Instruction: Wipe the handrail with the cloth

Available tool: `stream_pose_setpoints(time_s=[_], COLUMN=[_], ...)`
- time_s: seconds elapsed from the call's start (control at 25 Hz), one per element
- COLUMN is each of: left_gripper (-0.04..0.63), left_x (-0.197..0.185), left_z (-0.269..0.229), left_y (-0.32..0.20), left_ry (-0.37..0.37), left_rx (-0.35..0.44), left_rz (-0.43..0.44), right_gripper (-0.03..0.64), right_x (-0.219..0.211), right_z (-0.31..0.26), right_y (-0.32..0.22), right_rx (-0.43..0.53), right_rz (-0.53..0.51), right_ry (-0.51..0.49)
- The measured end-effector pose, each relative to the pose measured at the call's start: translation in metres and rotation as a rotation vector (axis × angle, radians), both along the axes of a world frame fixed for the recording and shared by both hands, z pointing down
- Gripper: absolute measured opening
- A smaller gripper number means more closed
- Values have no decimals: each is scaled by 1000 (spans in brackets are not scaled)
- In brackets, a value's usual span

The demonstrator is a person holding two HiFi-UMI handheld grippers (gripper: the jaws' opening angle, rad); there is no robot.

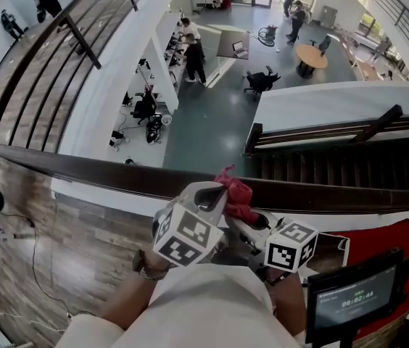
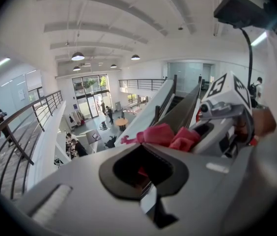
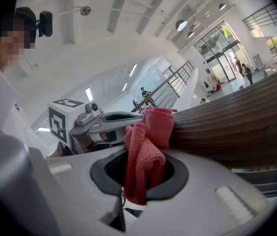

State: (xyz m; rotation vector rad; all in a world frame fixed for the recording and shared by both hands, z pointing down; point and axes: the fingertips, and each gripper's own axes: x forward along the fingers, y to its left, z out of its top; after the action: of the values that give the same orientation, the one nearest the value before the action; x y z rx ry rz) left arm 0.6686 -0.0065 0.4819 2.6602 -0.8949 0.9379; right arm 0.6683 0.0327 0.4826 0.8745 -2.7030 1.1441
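Note:
A dark wooden handrail [image 1: 103, 172] runs across the head view from left to right. A pink-red cloth [image 1: 237, 194] lies bunched on top of it. My right gripper [image 1: 251, 217] is shut on the cloth [image 3: 146, 146], which stands up through its jaws and presses against the handrail [image 3: 236, 122]. My left gripper [image 1: 215, 193] meets the cloth from the left. Its jaws [image 2: 149, 146] are closed, with the cloth [image 2: 168, 135] at their tip and a bit of red showing between them. The handrail [image 2: 182, 112] runs away beyond it.
Past the rail is a deep drop to an atrium with people, desks and a round table [image 1: 311, 55]. A staircase [image 1: 320, 169] descends at right. A screen on a stand [image 1: 353, 299] sits at my lower right. A balcony railing [image 1: 52, 56] runs along the left.

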Motion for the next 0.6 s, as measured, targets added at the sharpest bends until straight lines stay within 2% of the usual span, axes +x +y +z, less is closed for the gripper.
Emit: stream_pose_setpoints(time_s=[0.36, 0.6], left_gripper=[3, 3], left_x=[-35, -39], left_z=[9, 4], left_y=[-6, -11], left_ry=[29, 32], left_rx=[-20, -27], left_rz=[5, 21], right_gripper=[63, 63], right_x=[-36, -40], right_z=[9, 4], right_y=[-7, -12], right_rx=[-20, -30], right_rz=[38, 61], right_ry=[31, 50])
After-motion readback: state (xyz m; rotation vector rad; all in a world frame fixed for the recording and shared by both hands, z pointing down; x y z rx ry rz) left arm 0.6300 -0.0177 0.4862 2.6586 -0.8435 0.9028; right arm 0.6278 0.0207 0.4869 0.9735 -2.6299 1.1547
